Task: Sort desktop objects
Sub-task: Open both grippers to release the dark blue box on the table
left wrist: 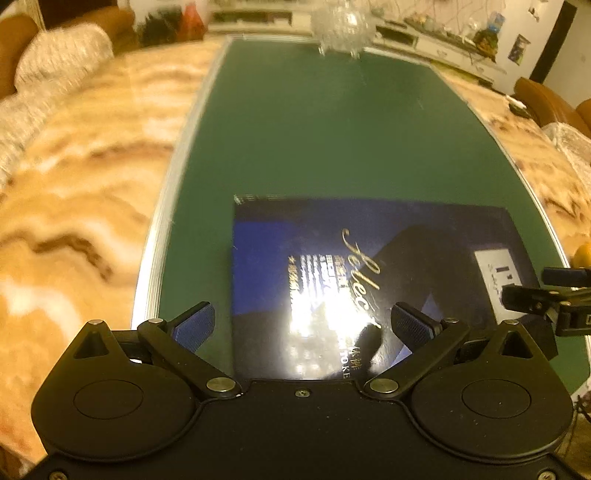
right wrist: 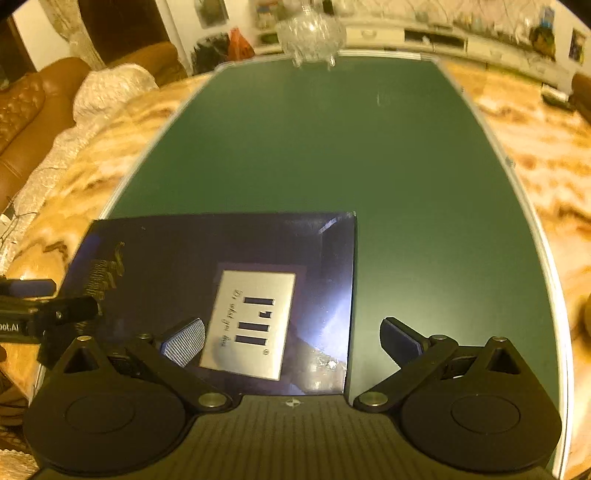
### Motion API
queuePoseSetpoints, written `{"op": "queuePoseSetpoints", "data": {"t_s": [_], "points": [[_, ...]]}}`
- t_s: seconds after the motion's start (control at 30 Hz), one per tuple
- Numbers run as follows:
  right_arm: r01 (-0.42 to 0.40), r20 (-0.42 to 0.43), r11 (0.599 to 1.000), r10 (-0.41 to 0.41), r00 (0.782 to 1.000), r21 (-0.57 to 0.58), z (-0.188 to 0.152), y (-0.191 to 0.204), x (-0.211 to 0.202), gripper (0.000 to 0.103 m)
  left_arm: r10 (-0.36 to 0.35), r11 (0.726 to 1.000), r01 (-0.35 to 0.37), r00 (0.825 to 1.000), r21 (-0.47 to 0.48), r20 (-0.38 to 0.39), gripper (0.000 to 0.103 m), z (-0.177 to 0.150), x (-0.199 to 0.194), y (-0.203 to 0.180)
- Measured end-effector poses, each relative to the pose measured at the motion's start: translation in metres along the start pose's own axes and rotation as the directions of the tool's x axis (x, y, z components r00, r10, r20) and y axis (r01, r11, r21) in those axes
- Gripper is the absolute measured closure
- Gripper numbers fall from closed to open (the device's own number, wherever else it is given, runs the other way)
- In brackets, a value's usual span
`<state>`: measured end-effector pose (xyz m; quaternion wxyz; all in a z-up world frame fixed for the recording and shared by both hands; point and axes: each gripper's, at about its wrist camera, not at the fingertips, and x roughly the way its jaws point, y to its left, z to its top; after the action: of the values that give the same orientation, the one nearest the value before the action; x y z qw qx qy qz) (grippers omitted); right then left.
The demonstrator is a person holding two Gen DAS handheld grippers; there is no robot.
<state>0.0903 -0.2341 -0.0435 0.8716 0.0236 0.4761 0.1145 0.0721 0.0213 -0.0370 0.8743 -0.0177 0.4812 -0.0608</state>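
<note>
book (left wrist: 332,280) flat on green mat (left wrist: 314,140), long axis left–right, left gripper (left wrist: 303,325) wide, right gripper (right wrist: 291,339) wide

This is a home living room. A marble-patterned table (right wrist: 535,155) carries a green mat (right wrist: 314,147) with a cut-glass bowl (right wrist: 312,35) at its far end. Brown leather sofas (right wrist: 33,122) with lace covers (right wrist: 110,90) stand at the left, and a long white cabinet (right wrist: 424,37) crowded with ornaments lines the far wall.
</note>
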Motion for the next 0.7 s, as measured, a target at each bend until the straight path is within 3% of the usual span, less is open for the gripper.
{"op": "queuePoseSetpoints", "data": {"t_s": [0.23,0.7], "points": [[0.051,0.099,0.999,-0.049,0.994,-0.017,-0.02,0.025,-0.037,0.0,0.083,0.995,-0.09,0.989,0.052,0.118,0.0,-0.018,-0.05,-0.03],[0.054,0.16,0.998,-0.051,0.986,-0.014,-0.075,0.063,-0.094,0.0,0.103,0.993,-0.097,0.99,-0.065,0.091,0.0,-0.086,-0.09,-0.027]]}}
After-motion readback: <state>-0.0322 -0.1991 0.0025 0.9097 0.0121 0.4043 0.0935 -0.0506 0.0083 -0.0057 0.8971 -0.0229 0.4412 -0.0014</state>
